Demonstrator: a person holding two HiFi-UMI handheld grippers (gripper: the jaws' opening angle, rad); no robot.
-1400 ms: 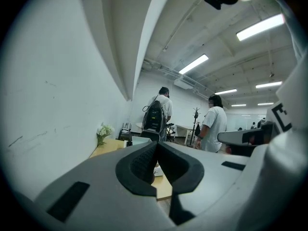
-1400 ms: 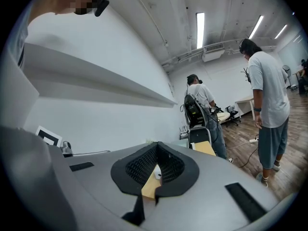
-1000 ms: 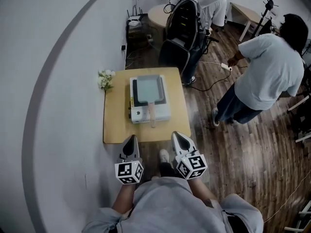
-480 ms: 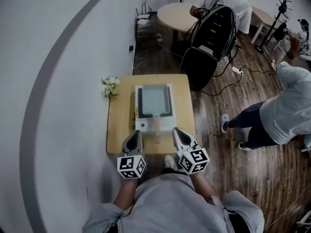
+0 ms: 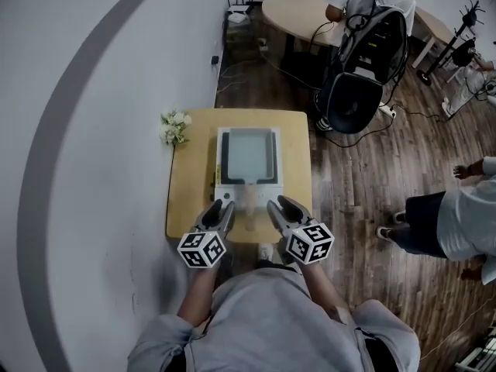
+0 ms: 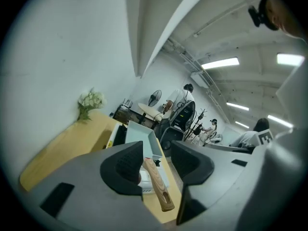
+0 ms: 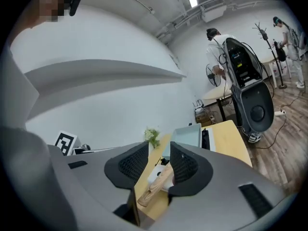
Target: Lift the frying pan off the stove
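Note:
A rectangular grey frying pan (image 5: 248, 153) sits on a white stove (image 5: 246, 192) on a small wooden table (image 5: 190, 184). Its wooden handle (image 5: 249, 204) points toward me. My left gripper (image 5: 222, 210) is just left of the handle and my right gripper (image 5: 277, 206) just right of it, both at the table's near edge. Both pairs of jaws have just been opening and grip nothing. In the left gripper view the handle (image 6: 156, 184) shows through the gap ahead of the left gripper (image 6: 159, 165). The right gripper (image 7: 156, 165) frames the handle (image 7: 156, 184) and pan (image 7: 187, 136) likewise.
A bunch of white flowers (image 5: 173, 125) stands at the table's far left corner by the curved wall. Behind are a round table (image 5: 298, 10), a black case on a stand (image 5: 364, 68) and cables on the wood floor. A person (image 5: 457, 223) stands at the right.
Both grippers have come forward and down to the table's near edge, flanking the pan handle, and their jaws have opened. The person at the right has moved further right.

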